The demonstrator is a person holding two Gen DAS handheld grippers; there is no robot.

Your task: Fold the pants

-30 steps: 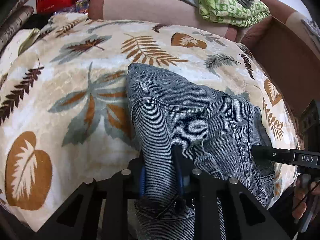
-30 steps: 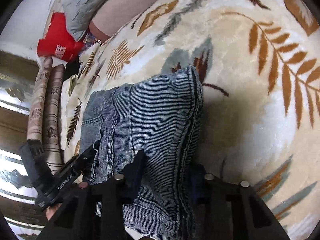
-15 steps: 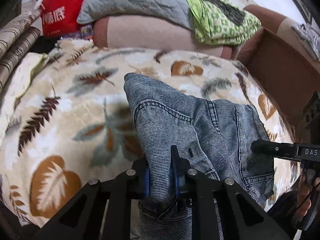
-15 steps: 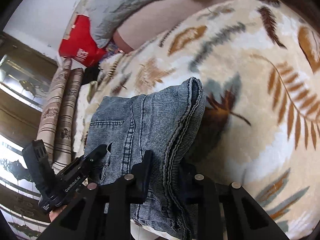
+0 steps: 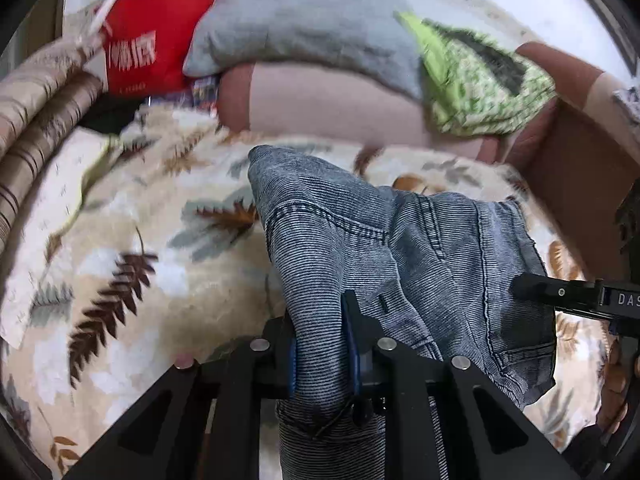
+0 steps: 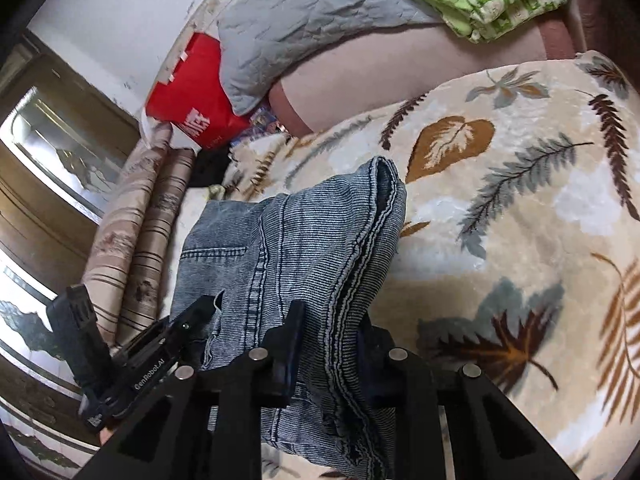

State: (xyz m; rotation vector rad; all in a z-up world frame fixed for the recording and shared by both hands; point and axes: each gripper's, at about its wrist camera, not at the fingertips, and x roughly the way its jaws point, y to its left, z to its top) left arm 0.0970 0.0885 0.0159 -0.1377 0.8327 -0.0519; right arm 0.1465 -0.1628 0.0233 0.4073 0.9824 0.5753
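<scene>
Left gripper (image 5: 322, 344): clamping a bunched fold of the blue jeans (image 5: 360, 248). Right gripper (image 6: 332, 344): pinching the jeans' seamed edge. Jeans are hanging between both, apparently lifting clear of the leaf-print blanket (image 6: 520, 208), though contact underneath is hidden. Grey pillow (image 5: 304, 28) and green cloth (image 5: 484, 92) are lying beyond.

My tongs (image 5: 322, 344) are black with blue pads and hold blue-grey striped pants (image 5: 400, 248). The blanket (image 5: 120, 248) is cream with brown and grey leaves. At eleven o'clock is a red bag (image 5: 152, 52); at one o'clock, green-white cloth (image 5: 480, 92).
</scene>
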